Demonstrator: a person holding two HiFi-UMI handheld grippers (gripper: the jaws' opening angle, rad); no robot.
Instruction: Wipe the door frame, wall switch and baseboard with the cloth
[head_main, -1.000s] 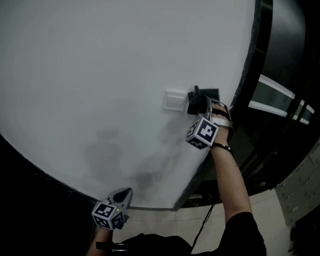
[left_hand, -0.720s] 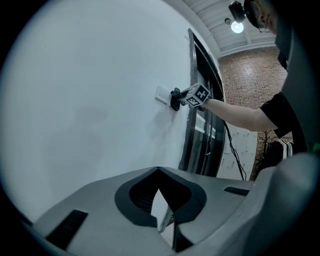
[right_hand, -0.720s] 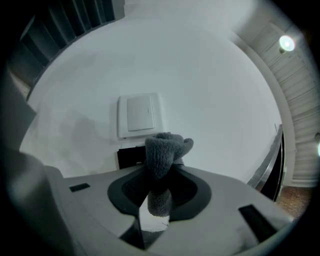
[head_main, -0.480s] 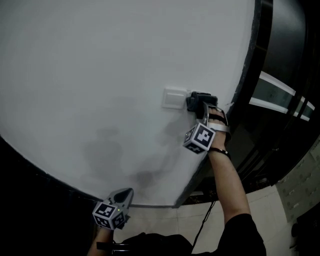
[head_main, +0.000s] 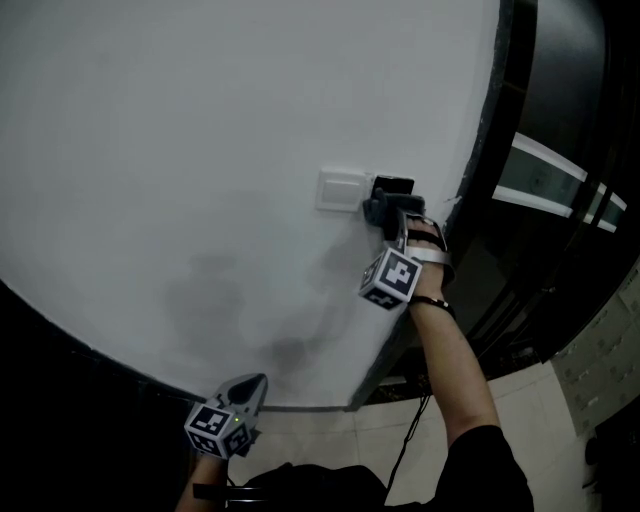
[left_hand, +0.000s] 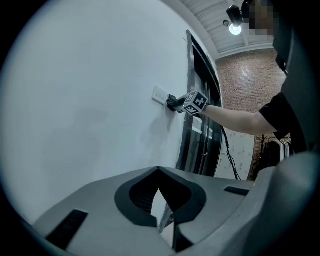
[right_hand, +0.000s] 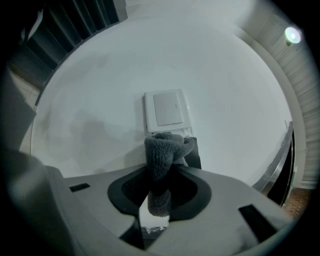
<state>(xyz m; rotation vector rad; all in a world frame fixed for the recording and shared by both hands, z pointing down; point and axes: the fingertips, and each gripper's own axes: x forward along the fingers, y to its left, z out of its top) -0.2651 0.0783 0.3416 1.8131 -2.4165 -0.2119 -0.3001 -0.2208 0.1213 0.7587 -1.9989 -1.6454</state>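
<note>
Right gripper view | right gripper (right_hand: 159, 174): my jaws clamp cloth (right_hand: 163, 149) | switch (right_hand: 167, 111) at 12 o'clock, likely wiping it | next: press, rub across | left gripper (left_hand: 159, 170) jaws together

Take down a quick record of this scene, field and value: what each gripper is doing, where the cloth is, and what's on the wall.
Right gripper: raised to the wall, jaws shut on the cloth
Cloth: grey, fluffy, bunched at the wall switch's edge nearest the door frame
Wall switch: white plate on the white wall
Door frame: dark, right of the switch in the head view
Left gripper: held low, jaws together, holding nothing
</note>
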